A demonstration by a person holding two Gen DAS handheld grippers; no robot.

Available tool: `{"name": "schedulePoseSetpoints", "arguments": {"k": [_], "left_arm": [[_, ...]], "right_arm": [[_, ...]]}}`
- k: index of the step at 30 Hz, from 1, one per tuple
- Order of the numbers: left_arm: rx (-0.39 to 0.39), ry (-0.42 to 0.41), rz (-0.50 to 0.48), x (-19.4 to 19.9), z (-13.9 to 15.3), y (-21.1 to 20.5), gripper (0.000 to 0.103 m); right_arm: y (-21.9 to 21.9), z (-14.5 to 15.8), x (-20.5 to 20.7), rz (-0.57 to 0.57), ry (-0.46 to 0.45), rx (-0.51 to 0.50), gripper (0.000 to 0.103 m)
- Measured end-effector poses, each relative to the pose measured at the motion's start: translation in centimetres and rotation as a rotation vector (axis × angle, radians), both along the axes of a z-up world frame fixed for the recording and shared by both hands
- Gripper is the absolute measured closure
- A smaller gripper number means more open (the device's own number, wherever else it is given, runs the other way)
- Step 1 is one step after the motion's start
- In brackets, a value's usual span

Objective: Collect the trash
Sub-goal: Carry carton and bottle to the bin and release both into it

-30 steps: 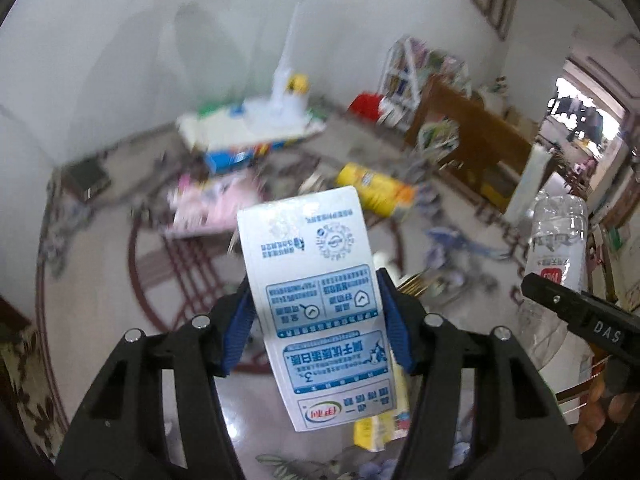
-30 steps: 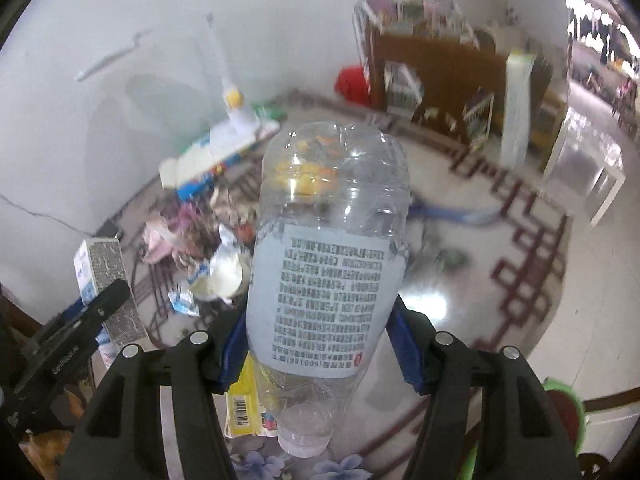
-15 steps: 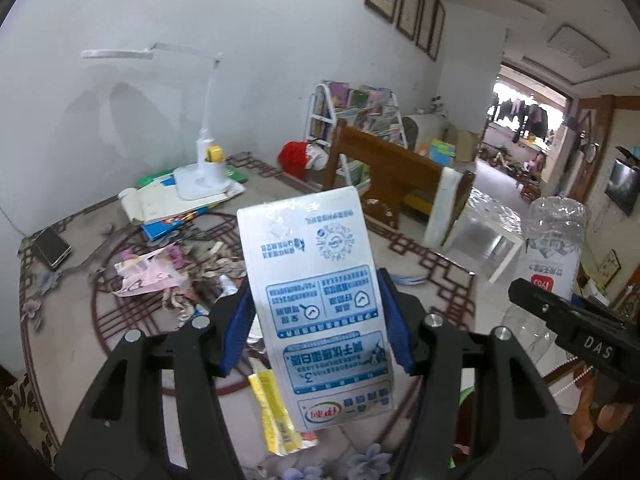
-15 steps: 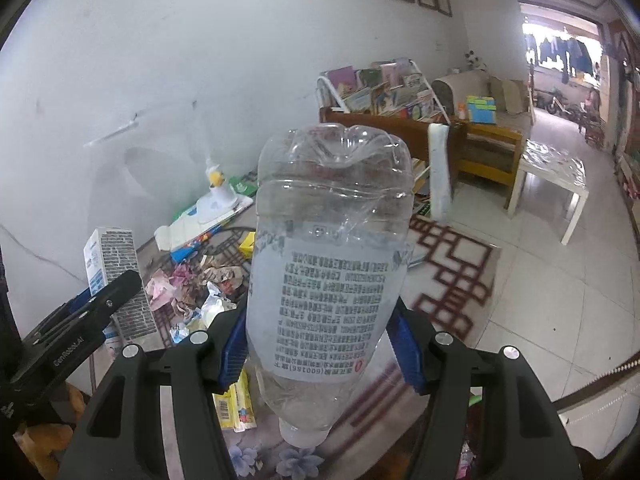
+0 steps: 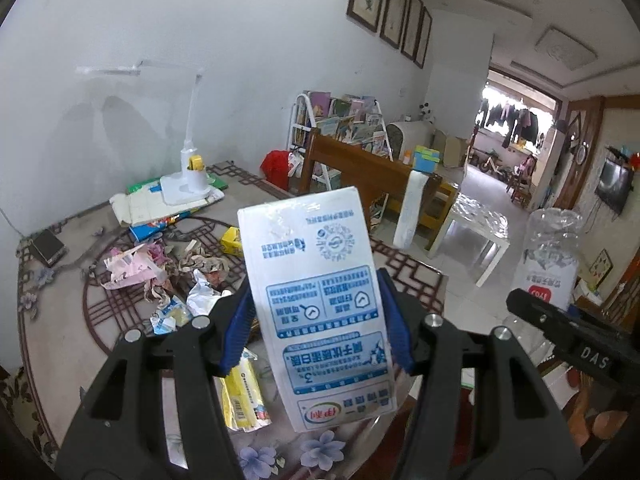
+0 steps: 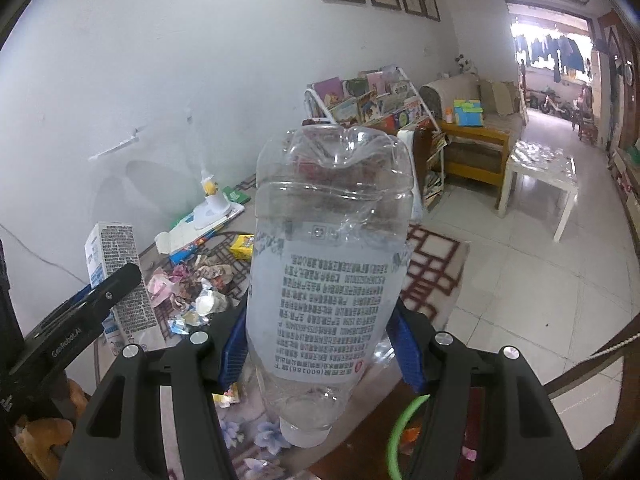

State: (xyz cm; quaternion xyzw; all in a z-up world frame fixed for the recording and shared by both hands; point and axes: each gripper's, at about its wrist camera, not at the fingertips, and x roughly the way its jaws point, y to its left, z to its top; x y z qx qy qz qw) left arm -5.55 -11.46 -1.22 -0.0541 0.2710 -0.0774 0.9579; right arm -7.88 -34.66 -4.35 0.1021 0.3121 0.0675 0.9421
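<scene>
The left tool (image 5: 316, 326) is clamped on a milk carton (image 5: 320, 312), the right tool (image 6: 320, 344) on an upturned plastic bottle (image 6: 328, 280), both lifted clear of the tabletop (image 5: 60, 320), probably for binning; more litter (image 5: 160, 276) lies at ten o'clock.

White wall (image 5: 224, 40), tiled floor (image 6: 520, 280), bookshelf (image 6: 372, 100).

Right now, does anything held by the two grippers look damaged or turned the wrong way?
Yes. The plastic bottle in the right gripper is upside down, cap downward, its body creased. The milk carton in the left gripper is also inverted; its print reads upside down.
</scene>
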Motion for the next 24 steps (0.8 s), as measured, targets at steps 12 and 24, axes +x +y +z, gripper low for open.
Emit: {"name": "schedulePoseSetpoints", "arguments": {"k": [12,24], "left_arm": [[0.008,0.012,-0.070,-2.5,0.1,-6.5,0.047],[-0.061,0.136,-0.255,-1.9,-3.6,-14.8,0.047]], "right_arm": [[-5.8,-1.3,-2.8,-0.044,0.026,0.045,0.047],[-13.8,-4.7,-4.0,-0.142,0.193,0.110,0.047]]}}
